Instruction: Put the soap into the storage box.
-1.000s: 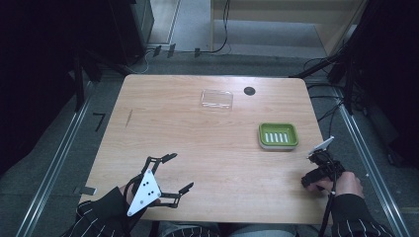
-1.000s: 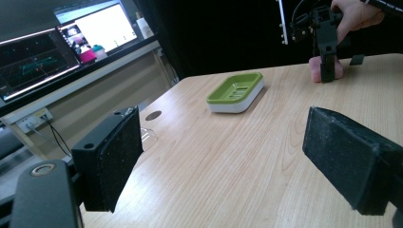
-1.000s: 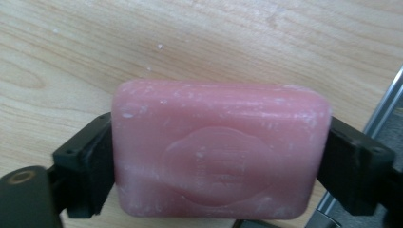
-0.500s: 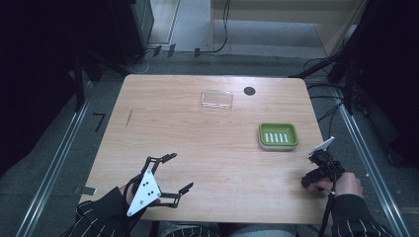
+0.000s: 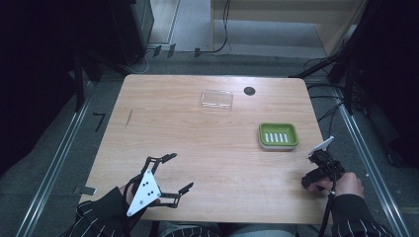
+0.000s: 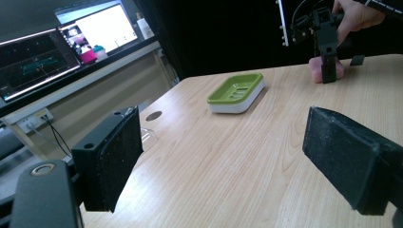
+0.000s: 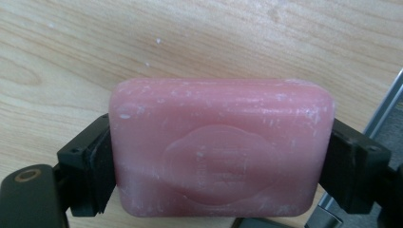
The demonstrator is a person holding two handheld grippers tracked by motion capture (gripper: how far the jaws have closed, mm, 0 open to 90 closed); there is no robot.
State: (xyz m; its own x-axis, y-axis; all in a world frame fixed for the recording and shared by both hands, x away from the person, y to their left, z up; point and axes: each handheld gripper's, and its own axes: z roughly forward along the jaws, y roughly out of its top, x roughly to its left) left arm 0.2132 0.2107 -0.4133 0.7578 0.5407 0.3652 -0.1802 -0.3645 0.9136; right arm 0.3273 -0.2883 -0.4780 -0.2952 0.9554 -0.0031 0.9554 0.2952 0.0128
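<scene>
Right gripper view: right gripper [image 7: 221, 152] clamps a pink soap bar [image 7: 221, 145], seemingly resting on the table [image 7: 190, 42]; left gripper [image 6: 223, 156] jaws spread wide.

You have a pink soap bar [image 7: 221, 147] clamped by its 2 short ends, its scuffed, embossed face towards the right gripper's camera, low over the table's right front edge. The green soap dish [image 5: 278, 136], slotted and empty, sits flat just beyond it.

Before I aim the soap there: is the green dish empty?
Empty. The dish shows only its bare slotted floor, and the soap is clamped in the right tongs near the table's edge.
</scene>
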